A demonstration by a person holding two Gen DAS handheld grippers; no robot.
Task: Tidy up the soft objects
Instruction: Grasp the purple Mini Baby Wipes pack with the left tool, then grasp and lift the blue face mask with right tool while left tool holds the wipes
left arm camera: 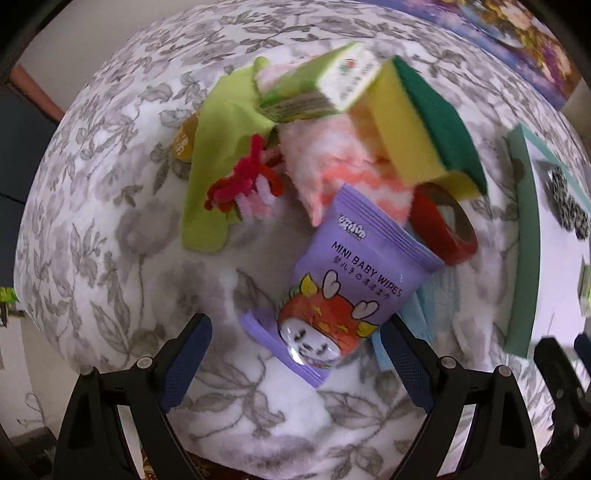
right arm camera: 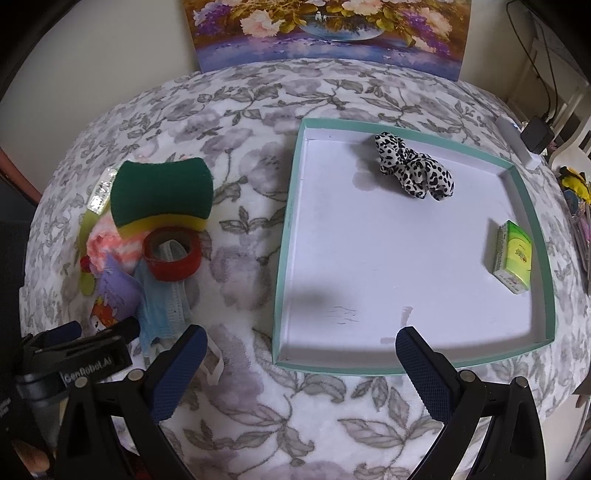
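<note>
Both grippers' fingers spread wide and empty: left gripper (left arm camera: 299,365) faces the pile, right gripper (right arm camera: 299,365) faces the shallow teal-rimmed white tray (right arm camera: 291,206).

Sorting looks underway: a leopard-print fabric scrunchie (right arm camera: 413,168) at the tray's 12 o'clock and a green tissue pack (right arm camera: 513,254) at 3 o'clock already lie inside. Next, probably, the purple baby-wipes pouch (left arm camera: 354,280), between the left fingers, needs closing on. Beyond it, at 12 o'clock, lie a yellow-green sponge (left arm camera: 424,125) and red tape roll (left arm camera: 443,225). A grey floral fleece blanket (right arm camera: 240,122) covers the surface; a flower painting (right arm camera: 328,29) leans behind.
</note>
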